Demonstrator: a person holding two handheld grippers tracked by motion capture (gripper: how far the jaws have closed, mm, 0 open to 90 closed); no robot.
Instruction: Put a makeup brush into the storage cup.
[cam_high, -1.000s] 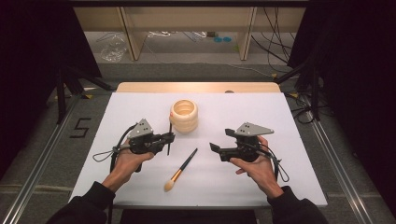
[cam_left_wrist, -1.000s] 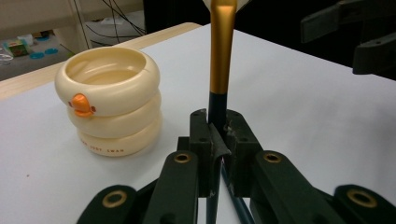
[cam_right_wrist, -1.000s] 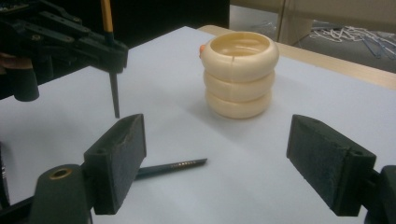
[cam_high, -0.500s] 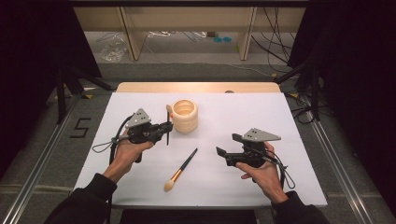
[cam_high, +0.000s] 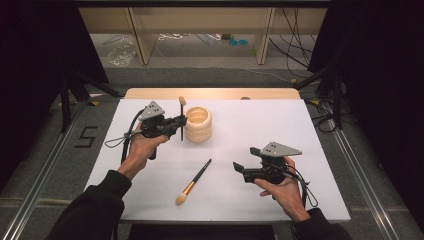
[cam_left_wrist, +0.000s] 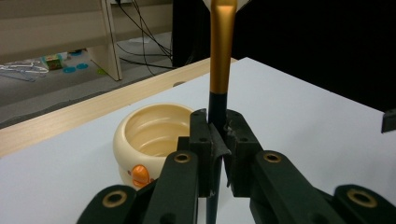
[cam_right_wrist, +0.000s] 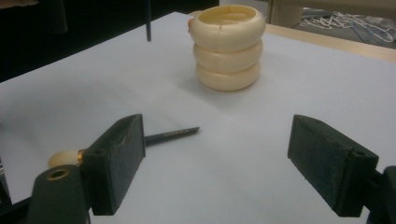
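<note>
**Left gripper clamps one brush upright; right gripper stands wide apart over bare table**

Right gripper (cam_high: 239, 169) hovers nearest, jaws spread wide and holding nothing. Its left jaw hides part of the loose brush (cam_right_wrist: 170, 135) lying flat on the white table (cam_high: 325, 150); only the handle and a pale tip show there. Open table lies between that brush and the cream holder (cam_high: 198, 124). Farther off, the left gripper (cam_high: 183, 121) is clamped on a second brush (cam_left_wrist: 219, 56), upright just beside the holder, its head cut off in the left gripper view. A wooden edge (cam_high: 210, 93) borders the far side.
</note>
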